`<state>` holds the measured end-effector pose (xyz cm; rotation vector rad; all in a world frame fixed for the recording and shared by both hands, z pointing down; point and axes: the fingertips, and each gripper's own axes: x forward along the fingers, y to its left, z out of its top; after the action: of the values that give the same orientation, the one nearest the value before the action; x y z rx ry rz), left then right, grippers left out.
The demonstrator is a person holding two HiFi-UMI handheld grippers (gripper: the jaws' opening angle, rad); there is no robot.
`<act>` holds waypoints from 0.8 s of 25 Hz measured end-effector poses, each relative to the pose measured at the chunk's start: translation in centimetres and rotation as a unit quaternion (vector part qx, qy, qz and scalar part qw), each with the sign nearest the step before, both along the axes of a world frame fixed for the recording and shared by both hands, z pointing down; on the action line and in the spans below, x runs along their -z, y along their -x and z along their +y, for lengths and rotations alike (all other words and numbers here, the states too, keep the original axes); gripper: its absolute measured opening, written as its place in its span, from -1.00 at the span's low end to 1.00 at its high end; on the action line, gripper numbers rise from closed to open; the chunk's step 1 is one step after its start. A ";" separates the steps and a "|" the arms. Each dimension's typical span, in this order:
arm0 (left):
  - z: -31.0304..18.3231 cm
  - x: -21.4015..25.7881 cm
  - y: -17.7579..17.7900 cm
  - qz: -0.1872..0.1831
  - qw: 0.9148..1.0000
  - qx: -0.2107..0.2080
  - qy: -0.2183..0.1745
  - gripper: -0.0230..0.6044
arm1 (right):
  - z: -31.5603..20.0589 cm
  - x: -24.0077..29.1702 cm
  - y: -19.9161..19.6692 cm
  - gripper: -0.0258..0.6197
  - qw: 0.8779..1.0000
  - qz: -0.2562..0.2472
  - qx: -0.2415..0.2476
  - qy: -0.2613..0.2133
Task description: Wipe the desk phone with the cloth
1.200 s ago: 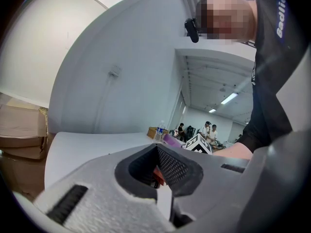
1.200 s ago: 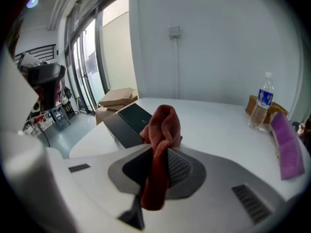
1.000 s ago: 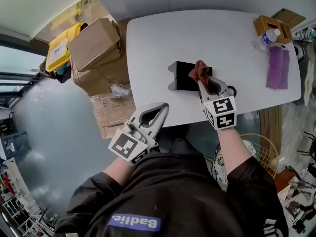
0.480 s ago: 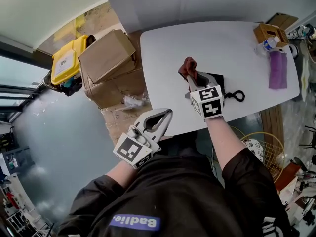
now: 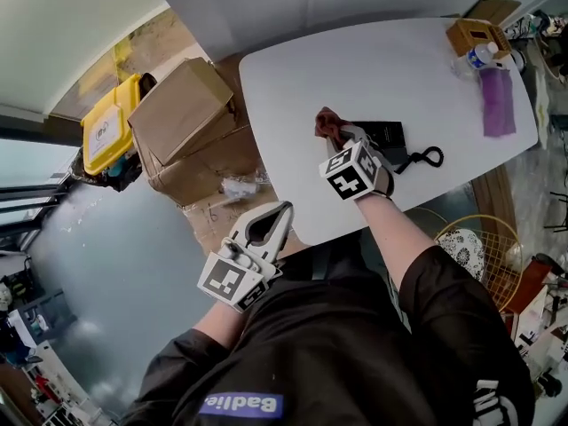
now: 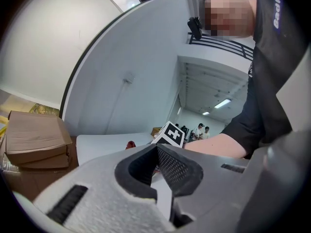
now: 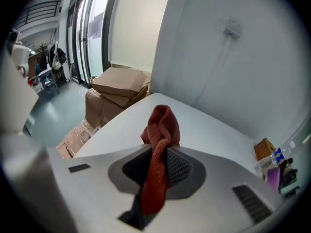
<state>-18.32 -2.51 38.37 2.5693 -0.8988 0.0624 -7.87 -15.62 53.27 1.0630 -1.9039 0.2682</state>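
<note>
Red cloth [image 5: 330, 124], clamped in the right gripper [image 5: 343, 137], has slid to the left edge of the black phone [image 5: 382, 137] on the white surface [image 5: 293, 69] (one pass seems finished); left gripper [image 5: 279, 214] hangs closed, empty.

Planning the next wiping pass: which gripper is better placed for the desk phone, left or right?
Right. The right gripper is shut on the cloth, right beside the desk phone. The left gripper holds nothing and hangs off the table's near edge, by the person's body.
</note>
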 end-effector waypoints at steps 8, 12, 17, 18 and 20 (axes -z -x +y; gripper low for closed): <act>0.5 -0.3 -0.3 -0.008 1.000 -0.014 -0.002 -0.88 | 1.6 -0.4 -0.1 -0.70 1.000 -0.002 -0.023 0.019; 0.3 0.7 -0.7 0.008 1.000 -0.017 -0.002 -0.88 | 2.8 -0.5 0.0 -0.70 0.999 0.007 -0.020 0.026; 1.2 0.0 -0.1 -0.007 1.000 -0.028 -0.007 -0.88 | 4.5 -0.6 0.2 -0.70 0.999 0.014 -0.023 0.028; 1.4 -0.1 0.0 -0.005 1.000 -0.029 -0.009 -0.88 | 4.9 -0.7 0.2 -0.70 0.999 0.014 -0.025 0.029; 1.9 -0.1 0.1 -0.004 0.999 -0.032 -0.012 -0.88 | 6.0 -0.9 0.1 -0.70 0.999 0.010 -0.029 0.032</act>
<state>-18.46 -0.58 38.45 2.6224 -0.8242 0.0805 -8.01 -9.62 54.20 1.0755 -1.8354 0.3481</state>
